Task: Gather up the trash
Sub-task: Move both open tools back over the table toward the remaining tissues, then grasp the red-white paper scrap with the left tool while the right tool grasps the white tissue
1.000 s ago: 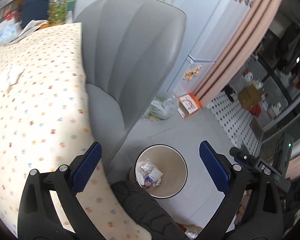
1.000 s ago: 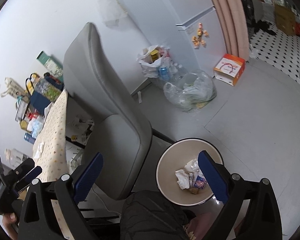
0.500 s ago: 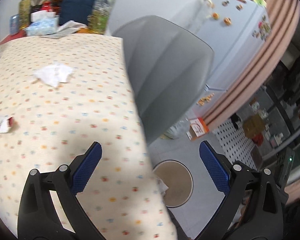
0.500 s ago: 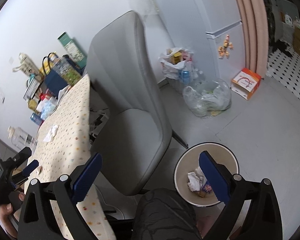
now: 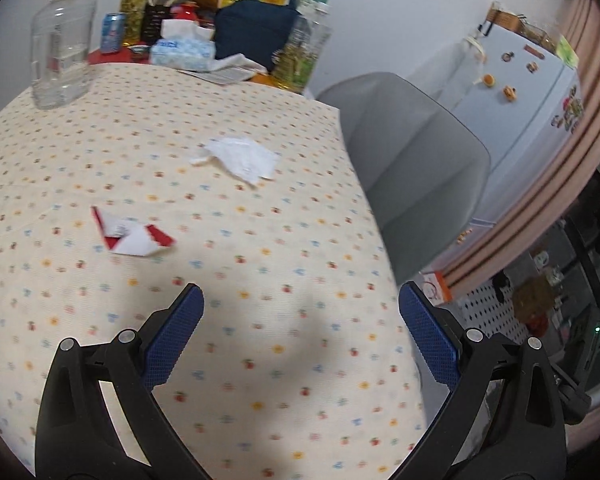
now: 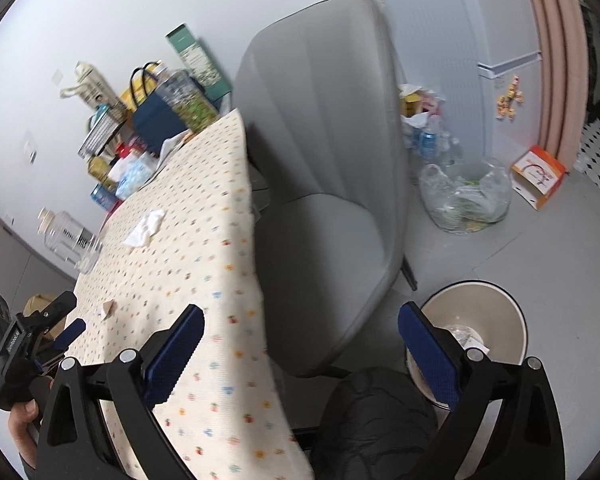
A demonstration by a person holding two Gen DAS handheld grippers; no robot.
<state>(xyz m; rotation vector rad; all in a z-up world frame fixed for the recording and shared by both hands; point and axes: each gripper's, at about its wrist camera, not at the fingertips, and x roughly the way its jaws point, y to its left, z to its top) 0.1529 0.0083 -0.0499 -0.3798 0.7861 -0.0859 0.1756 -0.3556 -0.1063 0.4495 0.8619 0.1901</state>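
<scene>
No legible text on any item

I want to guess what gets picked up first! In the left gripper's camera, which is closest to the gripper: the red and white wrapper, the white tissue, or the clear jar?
1. Red and white wrapper, ahead, slightly left.
2. White tissue, farther back, middle.
3. Clear jar, far left corner.

White walls, grey floor (image 6: pixel 540 248), grey chair (image 6: pixel 332 200) beside dotted-cloth table (image 5: pixel 220 280), prob. fridge (image 5: pixel 520 92) w/ magnets.
</scene>
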